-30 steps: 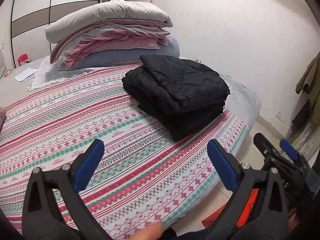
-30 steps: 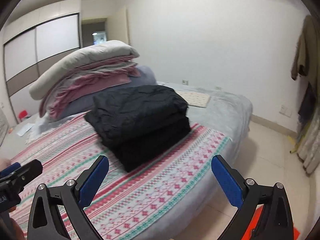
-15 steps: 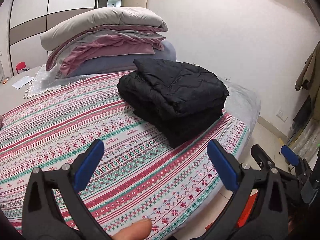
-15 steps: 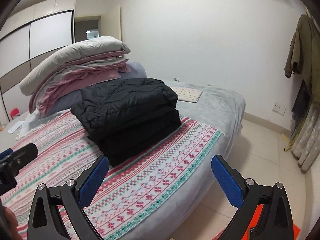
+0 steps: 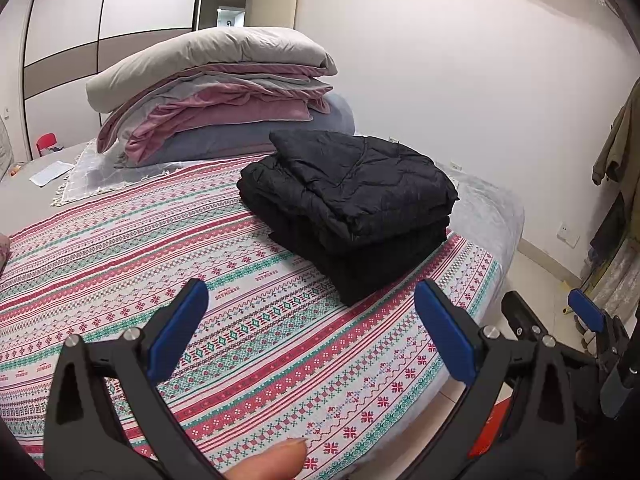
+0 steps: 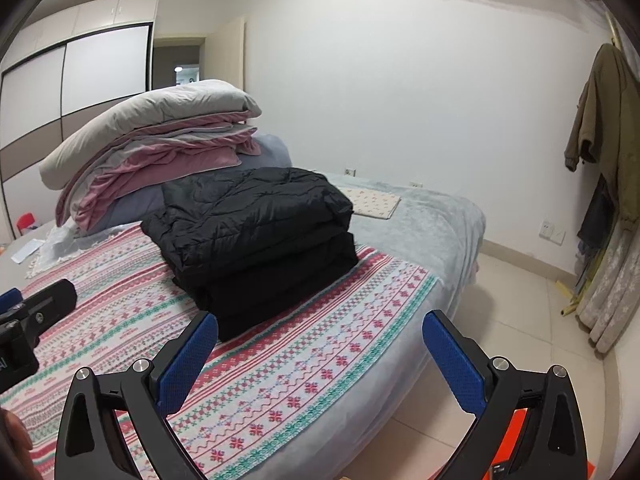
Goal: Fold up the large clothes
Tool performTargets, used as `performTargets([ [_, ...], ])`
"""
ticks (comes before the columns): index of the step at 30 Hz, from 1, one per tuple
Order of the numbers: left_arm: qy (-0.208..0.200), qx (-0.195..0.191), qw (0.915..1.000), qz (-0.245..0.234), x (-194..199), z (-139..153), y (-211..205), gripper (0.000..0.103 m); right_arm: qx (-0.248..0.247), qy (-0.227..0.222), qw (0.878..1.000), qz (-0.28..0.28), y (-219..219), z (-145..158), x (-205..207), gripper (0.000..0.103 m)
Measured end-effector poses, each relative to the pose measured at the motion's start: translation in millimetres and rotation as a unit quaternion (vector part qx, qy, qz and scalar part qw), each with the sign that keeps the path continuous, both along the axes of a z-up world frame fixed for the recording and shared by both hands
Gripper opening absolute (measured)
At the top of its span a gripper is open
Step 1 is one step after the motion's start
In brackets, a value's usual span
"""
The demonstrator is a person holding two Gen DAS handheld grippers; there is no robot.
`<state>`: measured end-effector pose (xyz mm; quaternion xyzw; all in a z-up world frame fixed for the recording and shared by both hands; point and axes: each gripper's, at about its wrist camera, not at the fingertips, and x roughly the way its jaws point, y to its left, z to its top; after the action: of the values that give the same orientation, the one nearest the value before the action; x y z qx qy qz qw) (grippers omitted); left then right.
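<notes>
A black quilted coat (image 5: 352, 204) lies folded into a thick stack on the patterned bedspread (image 5: 120, 256), near the bed's right side; it also shows in the right wrist view (image 6: 256, 236). My left gripper (image 5: 312, 328) is open and empty, held back over the bed's near edge, well short of the coat. My right gripper (image 6: 320, 356) is open and empty, near the bed's corner, just in front of the coat. Each gripper shows at the edge of the other's view.
A pile of folded grey and pink quilts (image 5: 216, 92) sits behind the coat. A small cream mat (image 6: 372, 202) lies on the grey sheet. Clothes hang on the right wall (image 6: 604, 128). Tiled floor (image 6: 516, 320) lies right of the bed. A wardrobe (image 5: 100, 36) stands far left.
Both grippers have drifted slightly and tilted; the view has shifted a little around the coat. The coat stays folded in place. Both grippers stay open.
</notes>
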<state>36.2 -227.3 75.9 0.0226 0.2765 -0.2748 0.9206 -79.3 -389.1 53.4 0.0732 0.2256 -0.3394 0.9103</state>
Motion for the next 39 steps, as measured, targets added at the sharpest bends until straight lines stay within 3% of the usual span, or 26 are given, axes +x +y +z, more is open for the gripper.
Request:
performTargets([
  [39, 0.017, 0.007, 0.9998, -0.003, 4.5, -9.4, -4.1, 0.102, -0.019, 0.019, 1.0, -0.002, 2.1, -7.7, 8.2, 0.103],
])
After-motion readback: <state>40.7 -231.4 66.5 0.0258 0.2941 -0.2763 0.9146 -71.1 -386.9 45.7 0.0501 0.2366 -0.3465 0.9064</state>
